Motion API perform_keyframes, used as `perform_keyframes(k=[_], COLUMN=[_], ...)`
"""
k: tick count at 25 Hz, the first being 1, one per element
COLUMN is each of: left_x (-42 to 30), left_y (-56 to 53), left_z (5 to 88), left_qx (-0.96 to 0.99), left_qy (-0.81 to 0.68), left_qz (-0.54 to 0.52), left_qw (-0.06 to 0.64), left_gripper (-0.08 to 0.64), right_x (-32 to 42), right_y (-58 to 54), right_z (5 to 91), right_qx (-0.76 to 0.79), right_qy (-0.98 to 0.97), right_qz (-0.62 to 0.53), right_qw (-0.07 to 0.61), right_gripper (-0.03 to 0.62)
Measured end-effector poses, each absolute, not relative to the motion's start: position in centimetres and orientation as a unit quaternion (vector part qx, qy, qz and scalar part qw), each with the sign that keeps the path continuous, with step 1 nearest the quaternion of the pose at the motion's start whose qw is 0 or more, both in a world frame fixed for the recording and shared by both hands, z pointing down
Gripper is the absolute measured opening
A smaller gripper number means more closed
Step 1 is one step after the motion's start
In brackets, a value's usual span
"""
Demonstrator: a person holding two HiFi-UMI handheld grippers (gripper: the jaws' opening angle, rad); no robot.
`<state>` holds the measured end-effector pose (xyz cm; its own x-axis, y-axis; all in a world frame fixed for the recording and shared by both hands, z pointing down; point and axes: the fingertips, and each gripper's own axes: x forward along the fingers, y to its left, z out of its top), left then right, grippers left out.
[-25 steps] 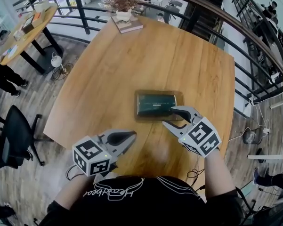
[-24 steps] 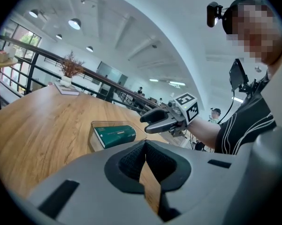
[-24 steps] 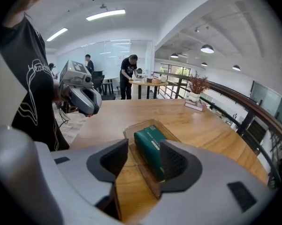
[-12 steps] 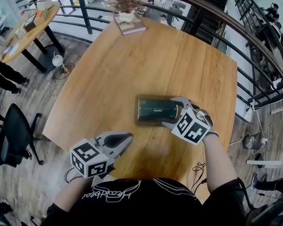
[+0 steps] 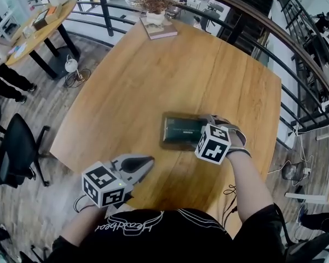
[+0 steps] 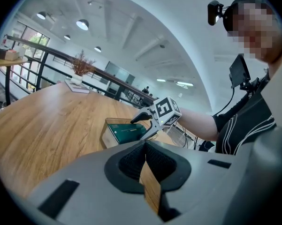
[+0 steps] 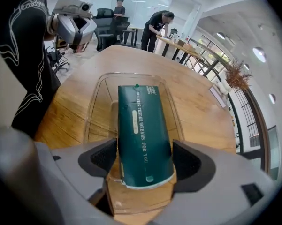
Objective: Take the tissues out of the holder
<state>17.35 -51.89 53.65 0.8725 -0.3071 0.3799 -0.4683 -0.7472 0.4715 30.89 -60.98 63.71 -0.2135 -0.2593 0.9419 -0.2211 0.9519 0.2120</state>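
At desk (image 5: 153, 70) centre, straddles green tissue pack (image 7: 143, 125) in clear holder (image 7: 97, 102) with right claw (image 7: 144, 159), jaws just opened wider, pads off it; holds left claw (image 5: 142, 162) pressed together, empty.

Peering past the closed-up left gripper (image 6: 145, 156) across the table (image 6: 47, 121), catching the right gripper (image 6: 139, 129) at the tissues (image 6: 127, 130) in the holder (image 6: 105, 138).

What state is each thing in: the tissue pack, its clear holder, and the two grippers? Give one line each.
Tissue pack: lying flat inside the holder, not yet gripped.
Holder: resting on the table, pack inside.
Right gripper: open; its jaws have just been opening and stand either side of the pack's near end, pads not pressing.
Left gripper: shut, nothing between its jaws, away from the holder.
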Motion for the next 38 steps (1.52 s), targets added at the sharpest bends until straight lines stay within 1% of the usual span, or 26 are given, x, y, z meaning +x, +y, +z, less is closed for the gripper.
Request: perform_keyframes(k=[5, 14, 29, 38], left_x=[17.4, 16.8, 14.6, 14.1], left_y=[-52.7, -53.3, -54.1, -53.2], left_z=[53.8, 54.3, 54.7, 53.9], left_qx=[0.925, 0.923, 0.915, 0.916], left_qy=[-0.209, -0.211, -0.239, -0.245], left_qz=[0.141, 0.144, 0.14, 0.135], left_qw=[0.283, 0.287, 0.295, 0.287], left_gripper=[0.012, 0.012, 0.012, 0.012], right_x=[30.8, 30.7, 30.5, 30.1], right_y=[-61.4, -61.4, -61.0, -60.3], right_z=[64.8, 65.9, 66.1, 65.5], right_qx=[0.147, 0.151, 0.171, 0.186], right_qy=[-0.767, -0.762, -0.758, -0.76], right_qz=[-0.023, -0.009, -0.019, -0.017], right_qw=[0.624, 0.63, 0.629, 0.622], right_gripper=[0.336, 0.336, 0.333, 0.331])
